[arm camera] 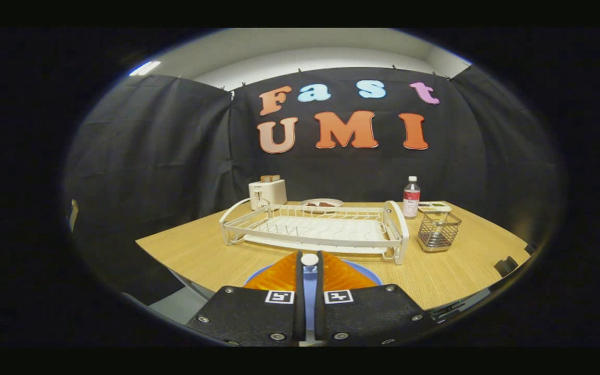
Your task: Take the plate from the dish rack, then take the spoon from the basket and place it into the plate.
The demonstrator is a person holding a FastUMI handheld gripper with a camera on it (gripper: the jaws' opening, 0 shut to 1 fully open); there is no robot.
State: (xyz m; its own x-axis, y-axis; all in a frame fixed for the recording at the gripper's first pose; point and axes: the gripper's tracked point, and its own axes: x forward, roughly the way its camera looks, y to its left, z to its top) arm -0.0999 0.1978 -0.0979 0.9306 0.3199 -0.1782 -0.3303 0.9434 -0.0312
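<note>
My gripper [309, 256] is held over the near edge of the wooden table [201, 250], its orange fingers [278, 277] close together. A slim pale-blue spoon [309, 271] with a round white end is pinched upright between them. Right under the fingers lies the blue plate [367, 272], flat on the table, mostly hidden by them. Just beyond the fingertips is the white dish rack [313, 229], with no dishes in it. Right of the rack stands the wire basket [438, 232]; nothing shows in it.
At the back of the table are a white toaster [267, 191], a small plate with food [322, 202], a bottle with a red label [411, 197] and a flat box [434, 207] behind the basket. Black cloth walls close in the booth.
</note>
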